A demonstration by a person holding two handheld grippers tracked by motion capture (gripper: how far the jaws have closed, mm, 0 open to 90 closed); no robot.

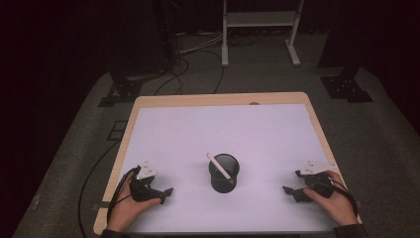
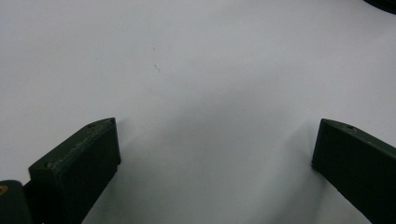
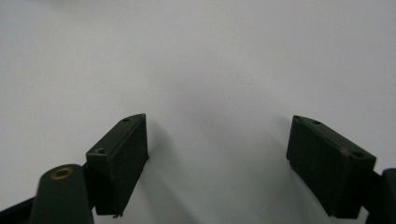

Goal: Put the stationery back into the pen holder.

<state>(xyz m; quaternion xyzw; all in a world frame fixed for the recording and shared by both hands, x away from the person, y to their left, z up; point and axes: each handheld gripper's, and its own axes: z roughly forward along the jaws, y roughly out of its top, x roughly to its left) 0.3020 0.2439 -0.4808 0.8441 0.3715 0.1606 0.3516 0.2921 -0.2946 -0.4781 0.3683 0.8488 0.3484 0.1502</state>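
A black mesh pen cup (image 1: 224,173) stands upright near the middle front of the white sheet (image 1: 218,134), and a white pen (image 1: 219,165) leans out of it toward the upper left. At the front left, my left gripper (image 1: 165,195) rests on the sheet in a hand, open, jaws pointing right toward the cup. My right gripper (image 1: 289,192) rests at the front right in the other hand, open, jaws pointing left. In the left gripper view the left gripper (image 2: 217,126) has wide-apart jaws over bare white sheet; the right gripper (image 3: 217,121) looks the same in its own view.
The wooden table (image 1: 218,98) shows as a border around the sheet. Beyond it lie grey carpet, dark stand bases (image 1: 346,87) and cables (image 1: 183,69), plus a white frame (image 1: 260,29) at the back. The cup's dark edge (image 2: 380,4) peeks in at the left gripper view's top right.
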